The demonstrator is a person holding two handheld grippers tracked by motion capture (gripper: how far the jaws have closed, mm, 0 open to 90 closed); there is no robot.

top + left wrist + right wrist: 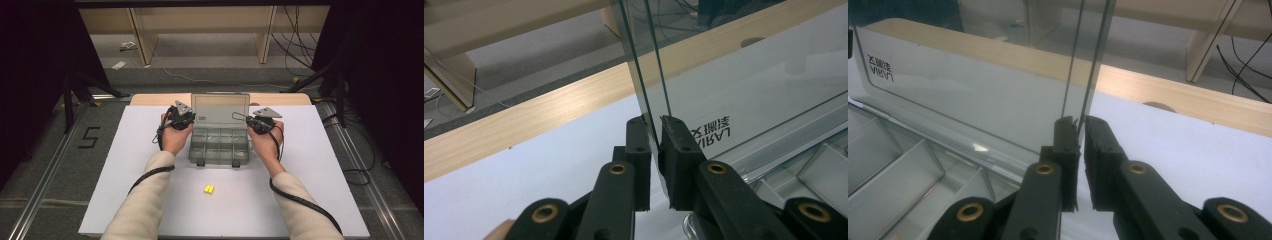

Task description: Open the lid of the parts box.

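Note:
A clear plastic compartment box (pixel 220 146) sits at the middle of the white sheet, with its lid (pixel 220 108) standing upright and open. My left gripper (pixel 187 119) is at the lid's left edge and my right gripper (pixel 249 121) at its right edge. In the left gripper view the left gripper (pixel 655 134) is shut on the lid's (pixel 744 75) thin side edge. In the right gripper view the right gripper (pixel 1081 131) is pinched shut on the other edge of the lid (pixel 973 85). The box's compartments (pixel 893 170) look empty.
A small yellow object (pixel 208 189) lies on the white sheet (pixel 320 170) in front of the box, between my forearms. A wooden table edge (pixel 150 99) runs behind the box. Beyond it are floor, cables and shelf legs.

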